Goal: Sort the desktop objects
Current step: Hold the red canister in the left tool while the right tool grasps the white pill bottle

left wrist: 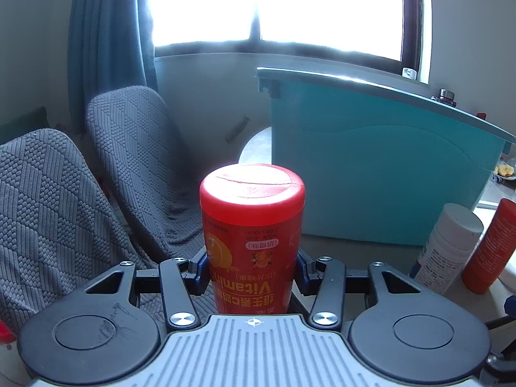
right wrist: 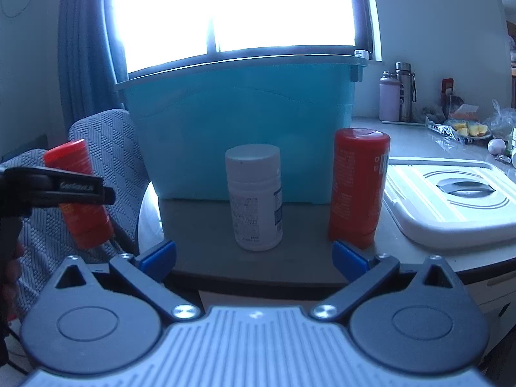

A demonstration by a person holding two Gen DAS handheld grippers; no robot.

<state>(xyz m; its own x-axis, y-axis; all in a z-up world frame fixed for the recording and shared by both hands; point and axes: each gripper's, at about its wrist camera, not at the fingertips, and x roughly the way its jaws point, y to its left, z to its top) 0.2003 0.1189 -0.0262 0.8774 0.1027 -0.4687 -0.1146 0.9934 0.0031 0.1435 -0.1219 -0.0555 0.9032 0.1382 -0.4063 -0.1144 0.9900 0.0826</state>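
Two red vitamin bottles and one white one share this desktop scene. At the far left of the right wrist view, the left gripper (right wrist: 96, 190) carries a red vitamin bottle (right wrist: 77, 193) off the table's edge, in front of the grey-covered chairs (right wrist: 109, 148). In the left wrist view that same bottle (left wrist: 253, 245) stands upside down at frame centre, the blue pads (left wrist: 202, 269) clamped tight against both its sides. Moving right, the white bottle (right wrist: 254, 198) stands upright on the grey table (right wrist: 300, 258), centred ahead of the right gripper (right wrist: 254, 259), whose blue fingers (right wrist: 159, 258) are spread wide with nothing between them. Just beyond the right-hand finger stands a second red bottle (right wrist: 358, 187), inverted on its cap. Behind both rises the teal storage bin (right wrist: 238, 122); its white lid (right wrist: 451, 200) lies flat at right.
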